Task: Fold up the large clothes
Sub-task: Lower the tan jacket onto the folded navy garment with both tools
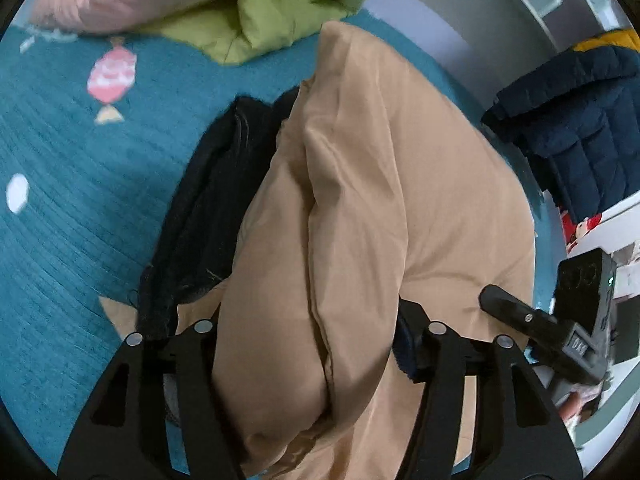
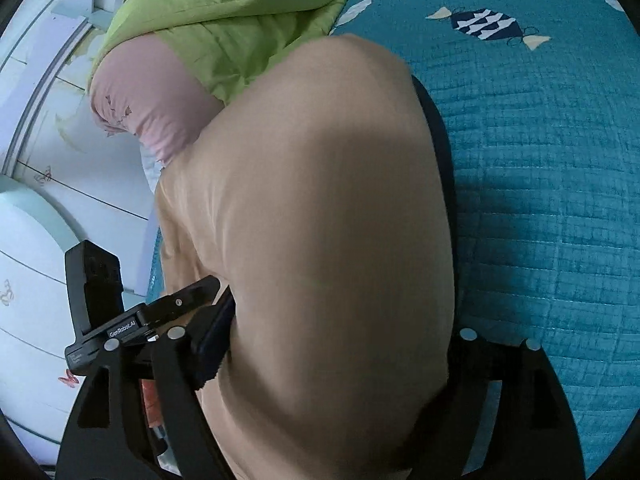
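The left gripper point(image 1: 308, 320) stands wide, a thick fold of the tan padded coat point(image 1: 360, 200) bulging between its fingers; whether the pads press it cannot be told. The right gripper point(image 2: 320, 340) is likewise spread with the coat's bulk filling the gap, grip unclear. The coat, with a black lining point(image 1: 208, 216) at its edge, lies on the teal bedspread point(image 1: 80, 220). Beyond it lie a green quilt point(image 2: 224, 28) and a pink pillow point(image 2: 144, 100). A navy puffer jacket point(image 1: 580, 128) sits off to the side.
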`<state>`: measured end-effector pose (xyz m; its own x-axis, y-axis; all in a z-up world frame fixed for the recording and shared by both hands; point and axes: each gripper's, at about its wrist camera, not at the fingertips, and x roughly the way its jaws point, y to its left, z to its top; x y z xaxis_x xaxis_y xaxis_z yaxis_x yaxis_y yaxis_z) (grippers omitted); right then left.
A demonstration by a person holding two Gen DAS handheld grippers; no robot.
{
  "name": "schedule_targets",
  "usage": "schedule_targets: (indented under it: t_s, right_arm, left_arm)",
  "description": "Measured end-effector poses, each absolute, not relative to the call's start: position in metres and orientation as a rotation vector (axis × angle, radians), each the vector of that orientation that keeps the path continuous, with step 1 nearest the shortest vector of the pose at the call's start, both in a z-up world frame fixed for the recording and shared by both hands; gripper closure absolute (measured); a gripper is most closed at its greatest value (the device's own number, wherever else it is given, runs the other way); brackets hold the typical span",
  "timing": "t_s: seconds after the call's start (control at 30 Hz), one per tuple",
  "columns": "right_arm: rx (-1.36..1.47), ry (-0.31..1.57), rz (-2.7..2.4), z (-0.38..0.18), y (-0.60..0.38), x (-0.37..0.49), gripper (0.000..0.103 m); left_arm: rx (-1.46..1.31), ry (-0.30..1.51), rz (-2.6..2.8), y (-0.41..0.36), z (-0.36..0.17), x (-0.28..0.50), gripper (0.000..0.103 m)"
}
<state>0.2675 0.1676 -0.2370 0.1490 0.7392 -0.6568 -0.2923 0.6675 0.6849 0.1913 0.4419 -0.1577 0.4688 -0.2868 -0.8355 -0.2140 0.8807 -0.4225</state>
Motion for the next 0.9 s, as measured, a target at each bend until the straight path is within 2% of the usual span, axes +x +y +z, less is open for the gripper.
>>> schedule_targets:
  t_s: [0.03, 0.13, 0.23, 0.43, 0.5, 0.57, 0.63, 0.73, 0.9]
  right_arm:
    - [0.440, 1.215, 0.772, -0.232, 0.165, 0.266, 0.027]
    - [0.434, 1.192, 0.737, -0.212, 0.167, 0.271, 0.027]
    - [0.414, 1.047, 0.675, -0.183, 0.155, 0.263, 0.027]
    - [0.253, 0.722, 0.606, -0.129, 0.141, 0.234, 0.027]
    - [0.202, 0.643, 0.609, -0.120, 0.148, 0.230, 0.035]
    - [0.167, 0.635, 0.601, -0.117, 0.157, 0.238, 0.059]
    - [0.175, 0.653, 0.621, -0.122, 0.169, 0.250, 0.072]
    - [0.178, 0.670, 0.597, -0.137, 0.183, 0.269, 0.078]
    - [0.079, 0.767, 0.547, -0.176, 0.225, 0.302, 0.080]
  left_arm:
    - [-0.479, 1.085, -0.010, 0.440, -0.151, 0.189, 0.034]
    - [-0.300, 1.058, 0.161, 0.428, -0.122, 0.179, 0.032]
    - [-0.120, 0.948, 0.288, 0.413, -0.086, 0.165, 0.032]
    - [0.011, 0.787, 0.327, 0.381, -0.037, 0.156, 0.033]
    - [0.034, 0.757, 0.309, 0.372, -0.031, 0.160, 0.034]
    - [0.029, 0.754, 0.279, 0.368, -0.036, 0.174, 0.045]
    - [0.006, 0.763, 0.253, 0.368, -0.045, 0.190, 0.052]
    - [-0.037, 0.768, 0.240, 0.373, -0.061, 0.212, 0.062]
    - [-0.086, 0.778, 0.224, 0.387, -0.101, 0.254, 0.062]
